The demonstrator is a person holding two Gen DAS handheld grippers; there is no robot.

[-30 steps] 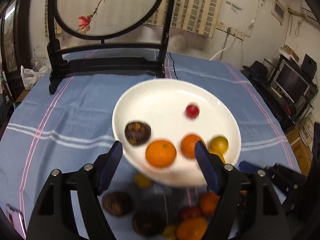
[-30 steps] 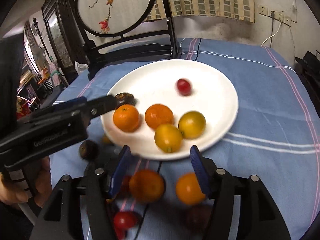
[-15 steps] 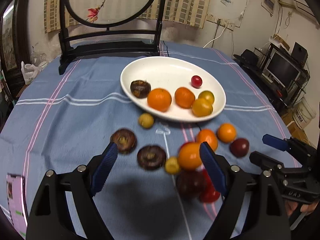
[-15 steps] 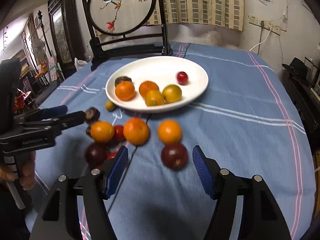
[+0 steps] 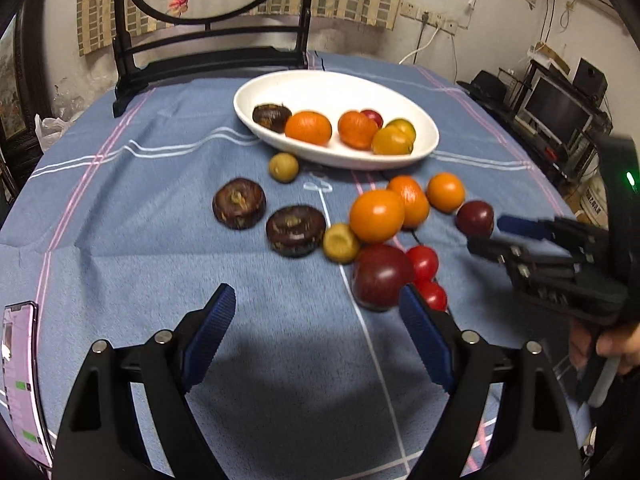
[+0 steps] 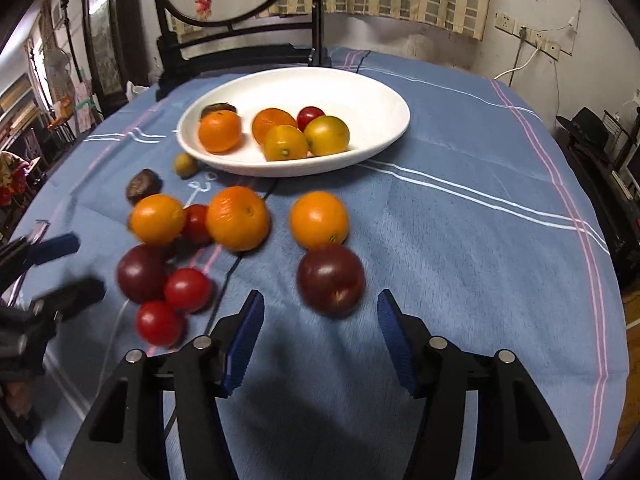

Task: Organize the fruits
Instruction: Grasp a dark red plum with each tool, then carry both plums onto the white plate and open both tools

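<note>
Left gripper (image 5: 316, 320): black frame, ribbed blue pads (image 5: 210, 332), silver screws.
Right gripper (image 6: 320, 334): the same build; green light on its black body, pale grip in hand (image 5: 612, 346).

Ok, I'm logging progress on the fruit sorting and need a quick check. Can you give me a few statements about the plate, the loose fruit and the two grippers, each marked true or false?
1. The white plate already holds several fruits. True.
2. The right gripper is clamped on a dark plum. False: its jaws have just been closing but stand open and empty, and the dark plum lies on the cloth just ahead of them.
3. The left gripper is open with nothing between its pads. True.
4. Every orange fruit is on the plate. False: three lie on the blue tablecloth, such as one orange beside the plum.
5. The red tomatoes are all on the plate. False: several, like one tomato, lie on the cloth.
</note>
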